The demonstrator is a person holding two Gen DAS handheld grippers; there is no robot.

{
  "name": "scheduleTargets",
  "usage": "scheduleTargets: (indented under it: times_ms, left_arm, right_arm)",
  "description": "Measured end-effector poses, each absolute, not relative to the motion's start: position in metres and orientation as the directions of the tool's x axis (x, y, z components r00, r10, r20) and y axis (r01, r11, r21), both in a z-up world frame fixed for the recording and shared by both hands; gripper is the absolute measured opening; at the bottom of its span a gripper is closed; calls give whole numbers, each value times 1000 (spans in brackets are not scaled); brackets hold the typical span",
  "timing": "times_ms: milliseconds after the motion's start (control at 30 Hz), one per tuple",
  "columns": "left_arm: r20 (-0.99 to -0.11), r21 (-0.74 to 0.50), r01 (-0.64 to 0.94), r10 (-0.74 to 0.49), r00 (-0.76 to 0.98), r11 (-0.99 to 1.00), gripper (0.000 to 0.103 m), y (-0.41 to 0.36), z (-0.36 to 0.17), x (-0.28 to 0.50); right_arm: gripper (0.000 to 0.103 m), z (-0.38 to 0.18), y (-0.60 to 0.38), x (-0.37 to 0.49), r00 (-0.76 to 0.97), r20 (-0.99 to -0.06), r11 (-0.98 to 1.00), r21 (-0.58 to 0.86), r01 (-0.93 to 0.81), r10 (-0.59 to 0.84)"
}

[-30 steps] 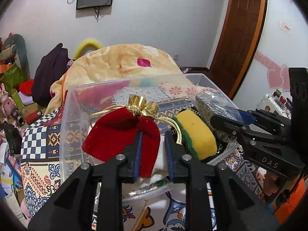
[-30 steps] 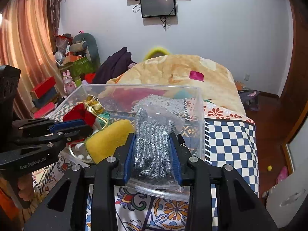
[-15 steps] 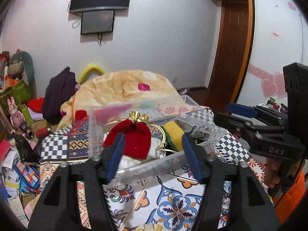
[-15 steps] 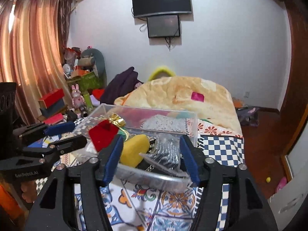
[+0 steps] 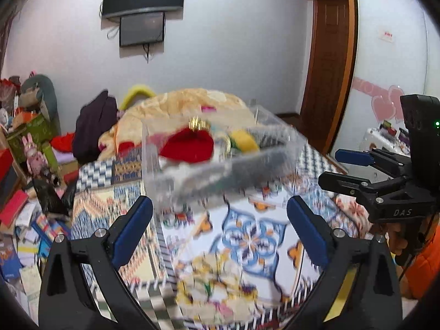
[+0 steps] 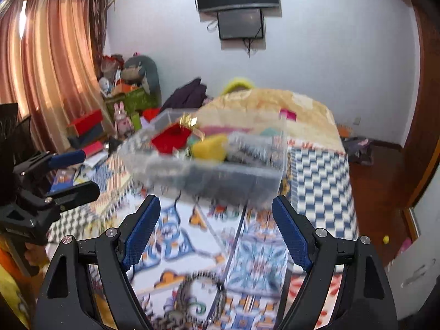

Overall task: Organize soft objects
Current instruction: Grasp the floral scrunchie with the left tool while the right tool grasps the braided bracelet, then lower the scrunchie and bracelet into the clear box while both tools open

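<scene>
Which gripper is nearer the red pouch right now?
Left, marginally. Left gripper is open, pulled back facing the red pouch in the clear bin; right gripper, also open, faces the bin's other end.

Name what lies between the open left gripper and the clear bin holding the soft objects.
Only patterned tablecloth: in the left wrist view, nothing else sits between the left gripper and the clear bin, though the frame is blurred.

Pouch (image 5: 189, 148) left of sponge (image 5: 243, 140), both in bin (image 5: 220, 170).

A clear plastic bin (image 5: 220, 165) holds a red velvety pouch (image 5: 189, 148) on patterned cloth (image 5: 247, 236).
</scene>
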State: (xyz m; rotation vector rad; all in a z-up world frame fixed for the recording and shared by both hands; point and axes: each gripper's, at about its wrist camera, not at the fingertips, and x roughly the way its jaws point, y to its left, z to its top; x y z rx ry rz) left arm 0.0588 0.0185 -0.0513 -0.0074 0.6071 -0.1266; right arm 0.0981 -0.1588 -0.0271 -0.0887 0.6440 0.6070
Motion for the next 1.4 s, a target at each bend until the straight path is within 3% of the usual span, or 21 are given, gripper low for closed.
scheduleTargets:
  times_ms: [367, 500, 567, 733, 833, 900, 933, 1100, 1200, 1400]
  left_arm:
    - [-707, -95, 70, -116, 698, 993, 99, 20, -112, 47]
    - [-733, -93, 41, -96, 673, 995, 99, 23, -126, 44]
    - [-740, -108, 35, -104, 664, 994, 99, 27, -130, 44]
    - [-739, -123, 21, -105, 666, 992, 98, 29, -137, 43]
    - [-730, -90, 21, -80, 679, 996, 86, 26, -137, 42]
    - [-723, -71, 31, -72, 688, 997, 72, 24, -137, 41]
    - [-719, -68, 35, -73, 691, 997, 69, 24, -137, 42]
    - [-713, -62, 45, -76, 697, 997, 31, 25, -135, 45]
    - [-714, -99, 59, -113, 691, 993, 25, 27, -132, 51]
    - [-666, -98, 84, -128, 735, 992, 25, 24, -110, 59]
  right_arm:
    - [81, -84, -162, 82, 503, -723, 819, 151, -554, 474]
    - [66, -96, -162, 75, 474, -751, 813, 139, -566, 459]
    - [63, -97, -161, 70, 493, -751, 815, 102, -571, 439]
    - [41, -97, -159, 64, 530, -744, 820, 41, -571, 406]
    - [27, -95, -163, 70, 537, -738, 830, 55, -555, 409]
    - [18, -94, -166, 73, 540, -732, 836, 74, -544, 416]
    - [17, -94, -167, 74, 542, -730, 839, 77, -539, 416]
    - [14, -91, -168, 75, 540, -720, 835, 98, -542, 435]
    - [14, -87, -167, 75, 546, -711, 833, 101, -544, 443]
    - [14, -68, -166, 80, 585, -672, 837, 94, -540, 453]
